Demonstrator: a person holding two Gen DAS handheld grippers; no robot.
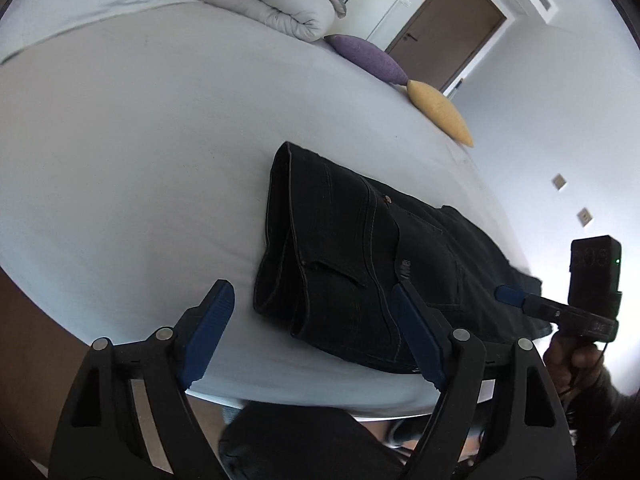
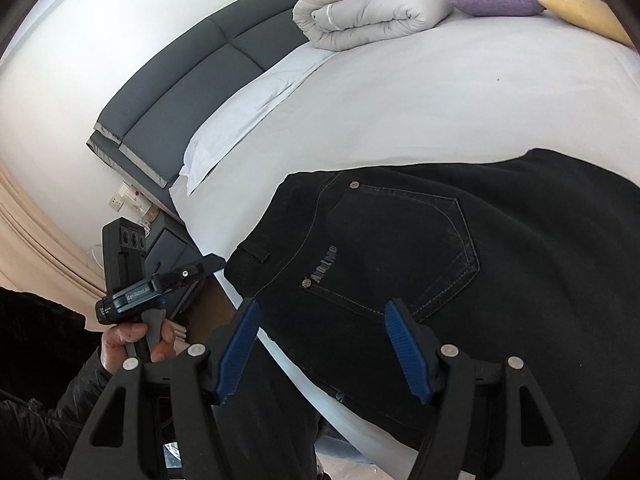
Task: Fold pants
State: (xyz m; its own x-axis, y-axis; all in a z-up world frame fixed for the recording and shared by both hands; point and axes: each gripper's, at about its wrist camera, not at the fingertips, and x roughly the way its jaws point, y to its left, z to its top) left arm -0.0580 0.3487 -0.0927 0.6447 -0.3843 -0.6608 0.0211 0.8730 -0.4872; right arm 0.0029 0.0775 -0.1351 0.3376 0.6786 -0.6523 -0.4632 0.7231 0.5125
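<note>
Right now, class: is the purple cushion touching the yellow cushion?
Touching. The left wrist view shows the purple cushion tip meeting the yellow cushion end with no sheet visible between; the right wrist view agrees.

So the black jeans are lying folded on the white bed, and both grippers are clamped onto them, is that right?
Not quite. The black jeans do lie folded on the white bed, but neither gripper is clamped on them. The left wrist view shows the left gripper with its jaws wide apart, and the right wrist view shows the right gripper open above the denim, pressing nothing.
</note>
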